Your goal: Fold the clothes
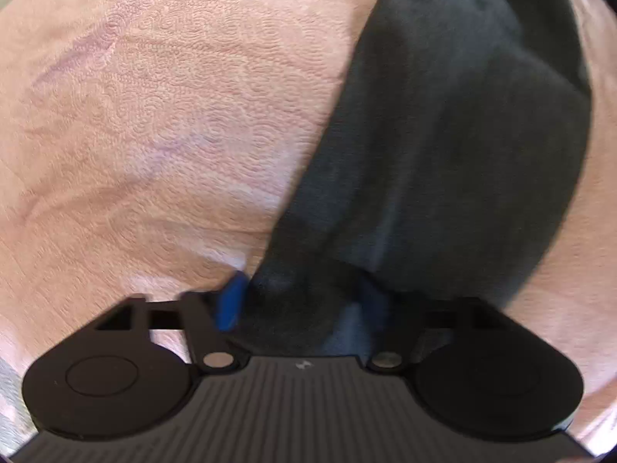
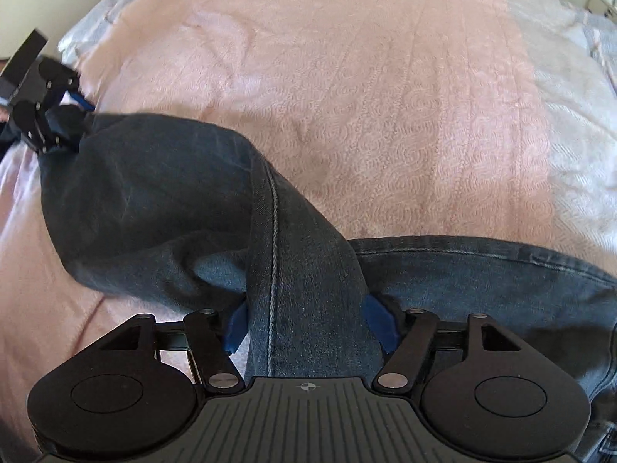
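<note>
Over the pink bed cover (image 2: 385, 115) I hold the jeans (image 2: 154, 193) lifted by both ends, left tool (image 1: 300, 301) pinched on bunched denim, right tool (image 2: 308, 320) clamped on a seamed stretch, so the cloth hangs taut enough to fold.

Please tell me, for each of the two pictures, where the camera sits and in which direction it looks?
Left wrist view: sits on the left gripper, looks along its blue fingers down at the dark blue denim jeans on the pink textured bedspread; the gripper is shut on denim.
Right wrist view: sits on the right gripper, looks across the bed; it also clamps the jeans.
Shared: jeans, bedspread; the left gripper appears at far left.
</note>
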Demonstrator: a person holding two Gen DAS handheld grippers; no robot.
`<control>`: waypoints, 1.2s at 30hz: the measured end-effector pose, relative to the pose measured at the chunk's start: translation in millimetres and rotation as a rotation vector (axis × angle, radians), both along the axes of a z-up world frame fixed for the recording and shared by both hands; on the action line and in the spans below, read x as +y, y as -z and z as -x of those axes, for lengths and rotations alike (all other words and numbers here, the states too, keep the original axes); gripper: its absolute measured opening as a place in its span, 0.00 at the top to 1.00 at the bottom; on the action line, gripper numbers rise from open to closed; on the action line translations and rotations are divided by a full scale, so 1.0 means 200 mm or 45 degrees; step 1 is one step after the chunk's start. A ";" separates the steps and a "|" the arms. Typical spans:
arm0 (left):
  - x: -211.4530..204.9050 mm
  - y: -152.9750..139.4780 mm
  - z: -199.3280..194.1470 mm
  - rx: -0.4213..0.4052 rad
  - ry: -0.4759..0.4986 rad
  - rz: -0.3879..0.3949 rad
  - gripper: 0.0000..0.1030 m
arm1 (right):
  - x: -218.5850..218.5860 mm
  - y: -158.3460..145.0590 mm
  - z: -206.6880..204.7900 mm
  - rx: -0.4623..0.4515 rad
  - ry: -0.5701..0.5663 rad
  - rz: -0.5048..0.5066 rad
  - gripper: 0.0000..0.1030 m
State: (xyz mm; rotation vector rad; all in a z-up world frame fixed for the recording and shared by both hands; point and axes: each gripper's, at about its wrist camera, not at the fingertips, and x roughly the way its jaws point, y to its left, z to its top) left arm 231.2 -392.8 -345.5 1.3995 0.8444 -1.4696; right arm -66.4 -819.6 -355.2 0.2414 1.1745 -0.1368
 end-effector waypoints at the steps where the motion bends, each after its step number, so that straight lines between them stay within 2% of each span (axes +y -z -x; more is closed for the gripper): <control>1: 0.02 -0.04 0.01 0.008 -0.002 0.014 0.80 | 0.01 -0.03 0.01 -0.006 -0.015 0.007 0.34; 2: 0.05 -0.07 0.02 0.016 -0.004 0.029 0.87 | 0.02 -0.05 0.01 -0.012 -0.029 0.014 0.35; 5: 0.13 -0.24 0.06 -0.028 0.002 0.133 0.89 | 0.04 -0.13 0.03 -0.031 -0.073 0.034 0.35; 6: 0.16 -0.31 0.08 -0.044 -0.008 0.182 0.89 | 0.05 -0.16 0.04 -0.037 -0.087 0.041 0.51; 7: 0.19 -0.40 0.09 -0.063 -0.024 0.243 0.90 | 0.06 -0.19 0.05 -0.043 -0.102 0.048 0.89; 9: 0.27 -0.59 0.13 -0.155 -0.048 0.371 0.90 | 0.07 -0.24 0.06 -0.055 -0.131 0.061 0.94; 12: 0.47 -0.85 0.23 -0.322 -0.068 0.536 0.90 | 0.11 -0.33 0.09 -0.080 -0.179 0.085 0.96; 15: 0.74 -0.97 0.41 -0.450 -0.019 0.571 0.89 | 0.27 -0.53 0.26 -0.165 -0.300 0.121 0.96; 16: 0.83 -0.95 0.48 -0.480 -0.011 0.518 0.88 | 0.33 -0.57 0.32 -0.181 -0.339 0.119 0.96; 18: 0.98 -0.82 0.58 -0.435 -0.072 0.313 0.77 | 0.45 -0.59 0.44 -0.185 -0.405 0.102 0.95; 20: 1.13 -0.65 0.69 -0.393 -0.106 0.089 0.77 | 0.51 -0.53 0.47 -0.128 -0.444 0.055 0.78; 21: 1.19 -0.57 0.74 -0.408 -0.105 0.005 0.77 | 0.54 -0.50 0.49 -0.100 -0.464 0.032 0.56; 22: 1.25 -0.51 0.79 -0.418 -0.121 -0.050 0.77 | 0.58 -0.48 0.51 -0.071 -0.483 0.008 0.38; 23: 1.28 -0.47 0.81 -0.410 -0.158 -0.081 0.77 | 0.61 -0.45 0.52 -0.043 -0.503 -0.015 0.37; 25: 1.29 -0.45 0.85 -0.376 -0.252 -0.067 0.77 | 0.66 -0.40 0.55 0.006 -0.536 -0.058 0.37; 28: 1.24 -0.49 0.82 -0.321 -0.409 0.060 0.68 | 0.62 -0.41 0.53 -0.030 -0.512 -0.074 0.37; 31: 1.10 -0.49 0.66 -0.293 -0.516 0.159 0.65 | 0.52 -0.43 0.48 -0.052 -0.416 -0.089 0.37; 34: 0.94 -0.36 0.47 -0.282 -0.536 0.175 0.62 | 0.41 -0.41 0.47 -0.034 -0.284 -0.022 0.36; 36: 0.85 -0.21 0.38 -0.288 -0.507 0.132 0.58 | 0.31 -0.39 0.47 0.006 -0.185 0.026 0.36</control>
